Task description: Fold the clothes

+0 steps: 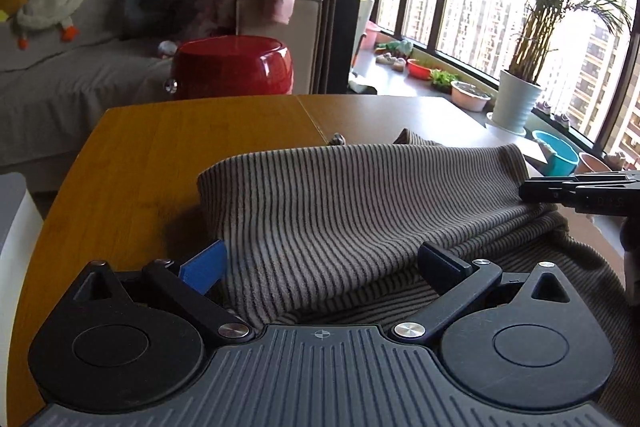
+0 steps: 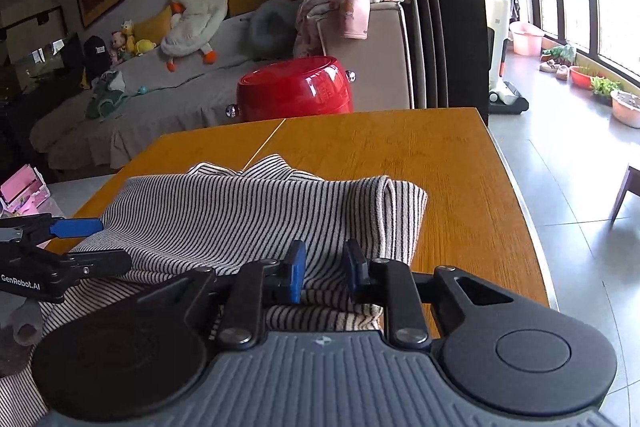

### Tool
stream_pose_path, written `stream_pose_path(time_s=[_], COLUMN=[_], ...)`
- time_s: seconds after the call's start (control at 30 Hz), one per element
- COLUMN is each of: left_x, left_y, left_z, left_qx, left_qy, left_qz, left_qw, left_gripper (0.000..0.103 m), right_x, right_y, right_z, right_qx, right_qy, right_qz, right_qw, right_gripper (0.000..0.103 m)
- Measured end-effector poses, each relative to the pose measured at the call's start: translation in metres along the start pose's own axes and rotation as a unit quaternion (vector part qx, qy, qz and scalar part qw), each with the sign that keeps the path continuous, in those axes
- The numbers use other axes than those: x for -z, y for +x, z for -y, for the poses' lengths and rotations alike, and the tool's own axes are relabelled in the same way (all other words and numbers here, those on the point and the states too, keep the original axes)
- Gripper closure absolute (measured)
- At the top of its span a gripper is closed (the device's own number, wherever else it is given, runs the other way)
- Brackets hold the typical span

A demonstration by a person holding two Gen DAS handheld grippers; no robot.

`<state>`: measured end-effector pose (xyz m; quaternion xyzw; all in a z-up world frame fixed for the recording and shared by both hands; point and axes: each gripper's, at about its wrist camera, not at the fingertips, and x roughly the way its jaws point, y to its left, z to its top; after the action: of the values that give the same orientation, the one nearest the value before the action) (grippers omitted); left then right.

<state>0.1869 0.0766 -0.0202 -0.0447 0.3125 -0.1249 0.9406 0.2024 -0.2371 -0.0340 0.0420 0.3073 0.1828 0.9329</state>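
On the orange-brown wooden table (image 2: 460, 163) lies the grey knitted garment with thin dark stripes (image 1: 352, 203), folded into a thick bundle whose rounded fold faces away from both cameras; a collar-like flap (image 2: 276, 165) projects past the far edge of the bundle. Left hand-held gripper (image 1: 320, 263): jaws set wide apart, one blue-padded finger (image 1: 204, 267) at the left edge of the cloth, the other black finger (image 1: 440, 259) resting on the striped surface, a raised fold of fabric lying between them, unpressed. Right hand-held gripper (image 2: 324, 269): blue pads a narrow gap apart, low over the near right corner of the bundle; striped cloth shows in the gap, and the pads do not appear to pinch it. Each gripper appears at the edge of the other's view, level with the garment. Background: a glossy red drum-shaped stool (image 2: 296, 89) beyond the table, a grey sofa (image 2: 160, 107) carrying a white plush goose (image 2: 196, 19), and a potted palm in a white ribbed pot (image 1: 516, 103) by the window.
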Motion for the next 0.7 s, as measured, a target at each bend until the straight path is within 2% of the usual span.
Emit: stream_pose_path(time_s=[0.1, 0.17, 0.23, 0.3, 0.37, 0.5, 0.53, 0.57, 0.6, 0.63, 0.7], left_x=[-0.012, -0.021, -0.027, -0.029, -0.026, -0.026, -0.026, -0.026, -0.026, -0.027, -0.027], left_y=[-0.016, -0.015, -0.006, 0.004, 0.01, 0.011, 0.011, 0.011, 0.01, 0.01, 0.01], left_z=[-0.013, -0.013, -0.007, 0.001, 0.008, 0.013, 0.014, 0.014, 0.014, 0.015, 0.016], left_qx=[0.009, -0.002, -0.026, -0.042, -0.042, -0.04, -0.04, -0.04, -0.04, -0.039, -0.037], left_qy=[-0.039, -0.04, -0.025, -0.006, -0.001, 0.011, 0.013, 0.015, 0.016, 0.016, 0.017], left_qz=[0.009, 0.007, 0.0, -0.01, -0.018, -0.015, -0.015, -0.015, -0.014, -0.012, -0.009], left_qw=[0.9992, 0.9992, 0.9993, 0.9991, 0.999, 0.999, 0.999, 0.999, 0.999, 0.999, 0.9991], left_gripper=[0.0, 0.0, 0.001, 0.002, 0.002, 0.002, 0.002, 0.002, 0.002, 0.002, 0.002], right_x=[-0.007, -0.014, -0.022, -0.029, -0.031, -0.023, -0.021, -0.019, -0.018, -0.02, -0.026], right_y=[-0.012, -0.021, -0.029, -0.03, -0.021, 0.008, 0.013, 0.012, 0.009, 0.003, -0.016], right_z=[-0.001, -0.002, -0.004, -0.011, -0.017, 0.0, 0.007, 0.009, 0.01, 0.008, 0.008], right_qx=[0.046, 0.07, 0.07, 0.064, 0.077, 0.074, 0.064, 0.052, 0.04, 0.035, 0.018], right_qy=[-0.026, -0.038, -0.036, -0.033, -0.042, 0.004, 0.025, 0.037, 0.045, 0.044, 0.049], right_qz=[-0.002, 0.004, 0.019, 0.027, 0.019, -0.017, -0.025, -0.023, -0.015, -0.001, 0.031], right_qw=[0.999, 0.997, 0.997, 0.997, 0.996, 0.997, 0.997, 0.998, 0.998, 0.998, 0.998], right_gripper=[0.08, 0.08, 0.078, 0.068, 0.049, 0.049, 0.061, 0.081, 0.084, 0.093, 0.095])
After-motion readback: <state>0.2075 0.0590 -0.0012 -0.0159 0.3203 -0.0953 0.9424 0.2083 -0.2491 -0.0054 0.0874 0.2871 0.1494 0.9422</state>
